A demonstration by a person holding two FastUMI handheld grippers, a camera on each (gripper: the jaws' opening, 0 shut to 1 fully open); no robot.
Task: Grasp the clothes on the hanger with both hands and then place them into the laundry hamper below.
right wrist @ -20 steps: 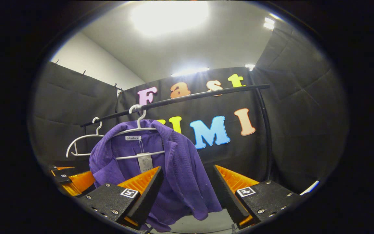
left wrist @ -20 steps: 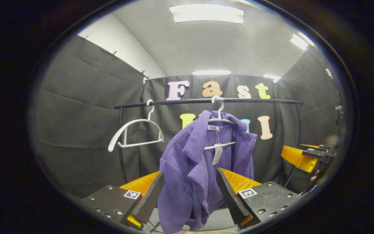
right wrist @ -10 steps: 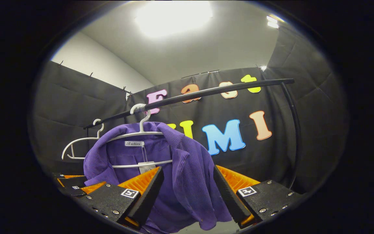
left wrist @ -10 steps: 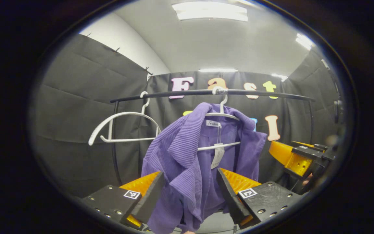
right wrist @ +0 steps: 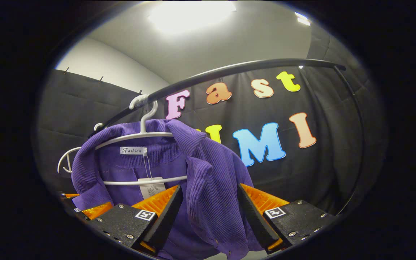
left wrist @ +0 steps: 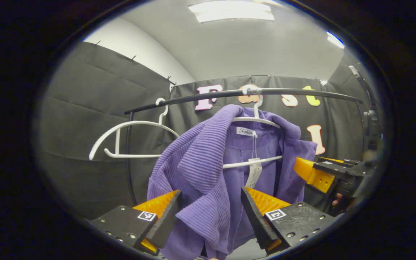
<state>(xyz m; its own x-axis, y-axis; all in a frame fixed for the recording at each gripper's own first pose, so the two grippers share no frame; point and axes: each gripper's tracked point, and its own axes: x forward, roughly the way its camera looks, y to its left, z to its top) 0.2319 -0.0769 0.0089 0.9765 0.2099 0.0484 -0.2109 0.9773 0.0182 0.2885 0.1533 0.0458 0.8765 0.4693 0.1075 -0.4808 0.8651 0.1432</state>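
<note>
A purple ribbed jacket (left wrist: 208, 159) hangs on a white hanger (left wrist: 256, 121) from a black rail (left wrist: 294, 92). In the left gripper view my left gripper (left wrist: 211, 202) is open, and the jacket's front panel and lapel hang between its fingers without being pinched. In the right gripper view the same jacket (right wrist: 208, 162) hangs from its hanger (right wrist: 135, 135), and my right gripper (right wrist: 208, 191) is open around the other shoulder's front edge. The right gripper (left wrist: 323, 173) also appears at the far right of the left gripper view, beside the jacket.
An empty white hanger (left wrist: 128, 141) hangs on the rail to the left of the jacket. The rail's upright post (left wrist: 128, 162) stands behind it. In the right gripper view the rail (right wrist: 229, 70) curves overhead and down the right side. Black cloth walls close the booth.
Both grippers have moved up and closer to the jacket, which now looks larger. The fabric sits deeper between each pair of fingers. Both stay open.
</note>
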